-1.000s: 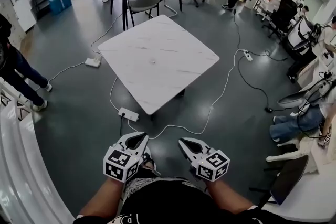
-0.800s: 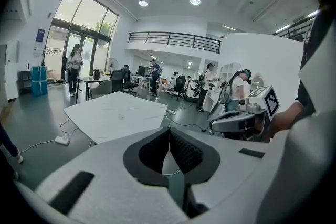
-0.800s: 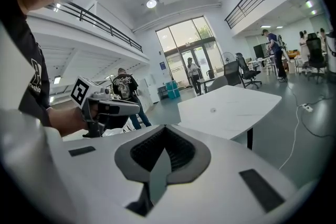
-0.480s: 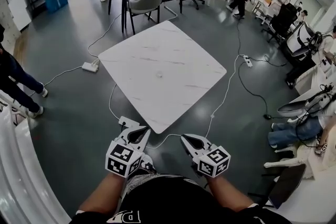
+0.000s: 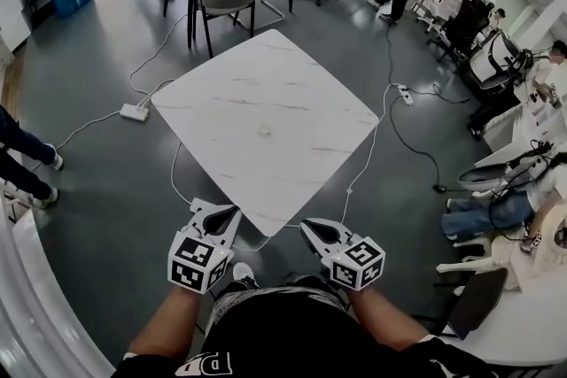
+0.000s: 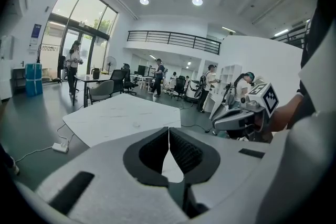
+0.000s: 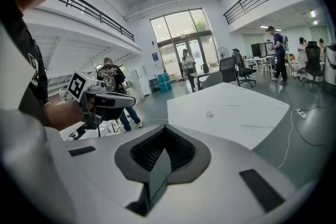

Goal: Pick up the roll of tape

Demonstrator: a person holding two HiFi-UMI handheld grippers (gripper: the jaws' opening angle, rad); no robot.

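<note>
While left tool (image 5: pixel 229 212) and right tool (image 5: pixel 307 228) hang clenched empty, table (image 5: pixel 292 93) corner lies just ahead; roll of tape (image 5: pixel 264 130) mid-table.

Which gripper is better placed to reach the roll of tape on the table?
Left, but only slightly. The left gripper and right gripper are both shut and short of the white table; the roll of tape lies mid-table, roughly between them, the left a bit nearer.
</note>
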